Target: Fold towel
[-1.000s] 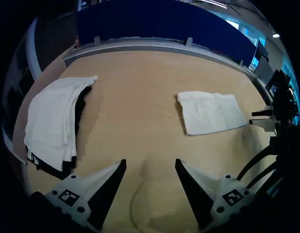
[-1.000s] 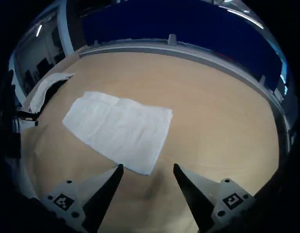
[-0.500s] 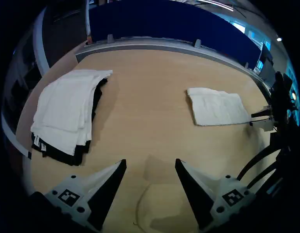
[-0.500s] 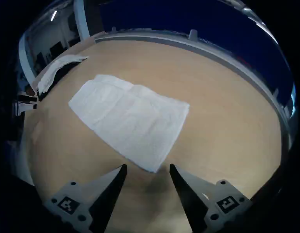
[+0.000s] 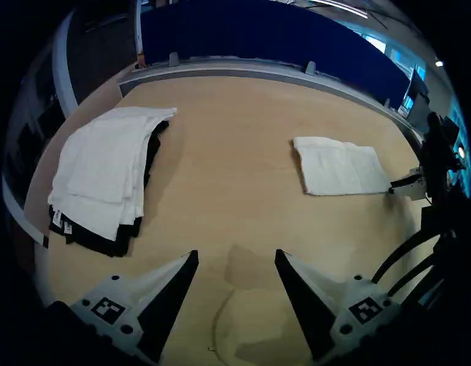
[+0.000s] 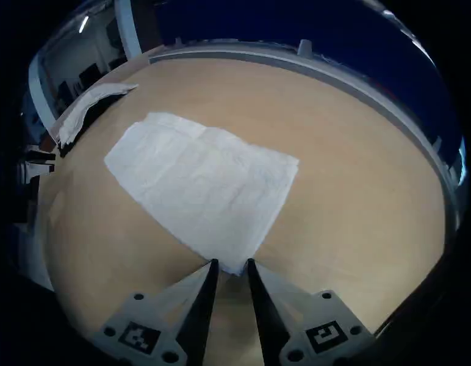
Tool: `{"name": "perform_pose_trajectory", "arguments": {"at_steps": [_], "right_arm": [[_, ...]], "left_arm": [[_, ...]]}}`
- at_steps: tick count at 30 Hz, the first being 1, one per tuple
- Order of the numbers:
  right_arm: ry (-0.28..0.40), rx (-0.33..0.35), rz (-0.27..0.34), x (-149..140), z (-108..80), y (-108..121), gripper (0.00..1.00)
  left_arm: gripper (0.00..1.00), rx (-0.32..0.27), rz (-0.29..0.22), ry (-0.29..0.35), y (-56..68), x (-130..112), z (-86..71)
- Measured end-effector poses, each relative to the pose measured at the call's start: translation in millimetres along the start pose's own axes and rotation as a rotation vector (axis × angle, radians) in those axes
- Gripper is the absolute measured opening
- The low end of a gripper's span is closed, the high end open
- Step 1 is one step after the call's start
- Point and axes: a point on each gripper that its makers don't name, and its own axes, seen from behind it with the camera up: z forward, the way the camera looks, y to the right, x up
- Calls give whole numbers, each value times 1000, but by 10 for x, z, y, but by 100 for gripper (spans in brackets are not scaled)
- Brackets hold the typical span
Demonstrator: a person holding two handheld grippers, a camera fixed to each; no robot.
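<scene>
Bare wooden table (image 5: 235, 140) lies wide open ahead of me, between the stack of folded towels (image 5: 104, 171) by the left edge and the folded white towel (image 5: 339, 174) to the right. A blue partition (image 5: 266, 30) lines the far edge. My left gripper (image 5: 235, 253) hangs above bare wood, fingers spread wide and holding nothing. My right gripper (image 6: 231, 263) is narrowed to a slim gap, with the towel's near corner lying in it. I can't tell whether the tips touch the cloth.
</scene>
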Motion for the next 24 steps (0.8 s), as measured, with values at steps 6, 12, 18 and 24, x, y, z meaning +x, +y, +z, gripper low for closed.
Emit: {"name": "perform_pose_trajectory", "arguments": {"at_steps": [6, 12, 18, 24], "right_arm": [[-6, 4, -8, -7, 12, -2, 31], [-8, -8, -13, -9, 18, 24, 10], [-4, -4, -10, -5, 8, 5, 5], [12, -4, -23, 69, -36, -9, 4]], "left_arm": [[93, -2, -2, -1, -20, 14, 1], [93, -2, 1, 0, -31, 20, 16], [94, -2, 7, -2, -39, 7, 39], [93, -6, 8, -1, -38, 27, 36]]}}
